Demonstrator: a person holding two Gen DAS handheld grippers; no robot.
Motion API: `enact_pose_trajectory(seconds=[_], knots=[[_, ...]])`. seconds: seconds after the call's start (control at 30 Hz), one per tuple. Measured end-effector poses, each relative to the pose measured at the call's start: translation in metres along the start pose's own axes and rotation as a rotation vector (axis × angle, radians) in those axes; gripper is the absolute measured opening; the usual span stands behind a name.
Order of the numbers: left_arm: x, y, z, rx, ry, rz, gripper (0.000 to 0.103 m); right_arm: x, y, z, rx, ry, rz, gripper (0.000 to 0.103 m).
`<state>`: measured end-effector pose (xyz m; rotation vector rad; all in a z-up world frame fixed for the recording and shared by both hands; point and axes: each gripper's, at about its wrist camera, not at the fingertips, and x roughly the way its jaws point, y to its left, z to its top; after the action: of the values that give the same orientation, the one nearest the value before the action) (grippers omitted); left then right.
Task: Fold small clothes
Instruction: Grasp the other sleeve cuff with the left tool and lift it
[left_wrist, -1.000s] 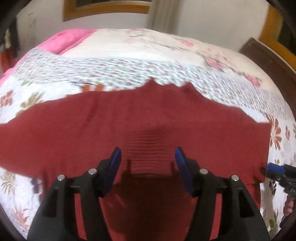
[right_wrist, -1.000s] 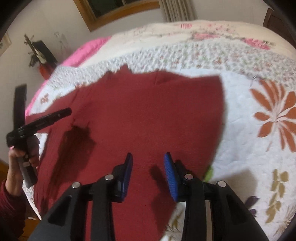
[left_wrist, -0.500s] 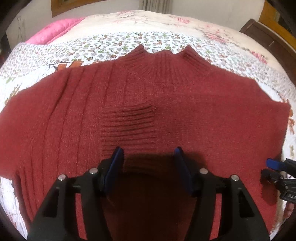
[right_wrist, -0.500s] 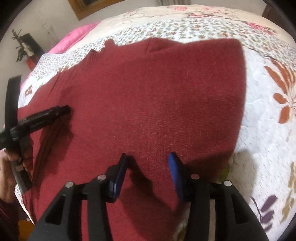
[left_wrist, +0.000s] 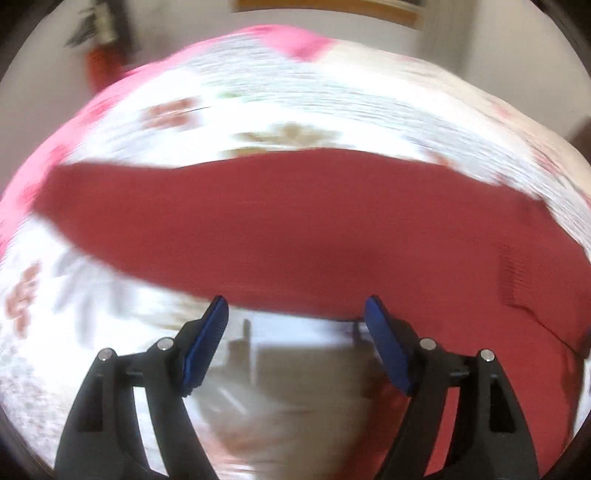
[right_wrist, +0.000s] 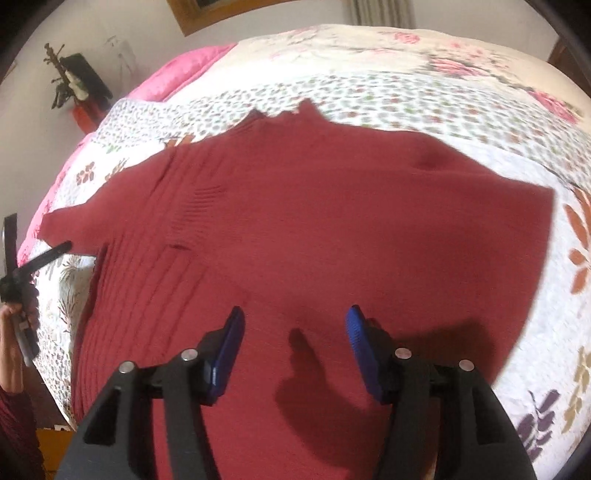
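Handling: we judge the red sweater (right_wrist: 332, 229) soft, limp and fairly thick; its knit should drape and stretch when lifted, not hold a shape, and it looks light enough for one corner grip.
Where it lies: we see it spread flat, collar toward the far side, on the floral quilt (right_wrist: 480, 103) of the bed, covering most of the near middle in the right wrist view.
Left sleeve: it reaches out to the left, its tip just beside the pink edge of the quilt; in the left wrist view it crosses the blurred picture as a red band (left_wrist: 295, 221).
Right side: it ends in a straight edge (right_wrist: 543, 236) toward the right, with bare quilt beyond it.
Left gripper: we see the left gripper (left_wrist: 295, 332) with its blue pads wide apart and nothing between them, near the near edge of the sleeve, over the quilt; whether it touches the cloth, the blur hides.
Right gripper: the right gripper (right_wrist: 293, 347) hangs over the near part of the body, jaws wide, holding nothing.
Where to take hold: we would pinch the sleeve at its cuff end, or the shoulder seam, taking the whole thickness of the fabric, since the ribbing (right_wrist: 199, 206) gives the pads some bite.
Risk: we expect a shallow pinch to slip off or catch only the top layer.
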<state>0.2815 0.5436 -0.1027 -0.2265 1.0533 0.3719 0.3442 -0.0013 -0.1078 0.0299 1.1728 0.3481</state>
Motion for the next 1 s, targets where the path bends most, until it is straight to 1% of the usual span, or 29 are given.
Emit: enact_pose_trajectory(seconds=[0.1, 0.17, 0.3, 0.47, 0.63, 0.77, 0.8, 0.83, 0.87, 0.9, 0.93, 0.97, 1.0], knots=[[0.002, 0.058, 0.014, -0.094, -0.013, 0.051, 0.076, 0.013, 0.019, 0.006, -0.019, 0.017, -0.006, 0.058], [0.004, 0.084, 0.022, -0.143, -0.018, 0.072, 0.076, 0.019, 0.025, 0.008, -0.025, 0.025, -0.001, 0.058], [0.011, 0.131, 0.037, -0.219, -0.025, 0.064, 0.076, 0.034, 0.029, 0.011, -0.032, 0.046, -0.018, 0.058], [0.025, 0.162, 0.050, -0.271, -0.032, 0.032, 0.076, 0.042, 0.025, 0.013, -0.022, 0.055, -0.027, 0.058], [0.040, 0.181, 0.057, -0.332, -0.040, -0.013, 0.076, 0.047, 0.025, 0.012, -0.036, 0.058, -0.037, 0.058], [0.051, 0.194, 0.064, -0.402, -0.055, -0.053, 0.073, 0.050, 0.024, 0.011, -0.046, 0.058, -0.043, 0.058], [0.052, 0.196, 0.065, -0.418, -0.062, -0.062, 0.072, 0.050, 0.024, 0.011, -0.046, 0.058, -0.043, 0.058], [0.053, 0.197, 0.066, -0.430, -0.068, -0.069, 0.065, 0.051, 0.023, 0.011, -0.046, 0.057, -0.042, 0.058], [0.054, 0.198, 0.067, -0.437, -0.071, -0.077, 0.055, 0.051, 0.022, 0.011, -0.046, 0.057, -0.041, 0.058], [0.054, 0.198, 0.069, -0.445, -0.080, -0.097, 0.052, 0.052, 0.022, 0.010, -0.047, 0.056, -0.043, 0.058], [0.054, 0.197, 0.070, -0.446, -0.085, -0.117, 0.045, 0.053, 0.022, 0.010, -0.048, 0.057, -0.044, 0.059], [0.055, 0.196, 0.072, -0.445, -0.085, -0.129, 0.033, 0.053, 0.022, 0.010, -0.050, 0.056, -0.045, 0.059], [0.057, 0.194, 0.074, -0.445, -0.084, -0.143, 0.026, 0.053, 0.023, 0.010, -0.053, 0.054, -0.047, 0.059]])
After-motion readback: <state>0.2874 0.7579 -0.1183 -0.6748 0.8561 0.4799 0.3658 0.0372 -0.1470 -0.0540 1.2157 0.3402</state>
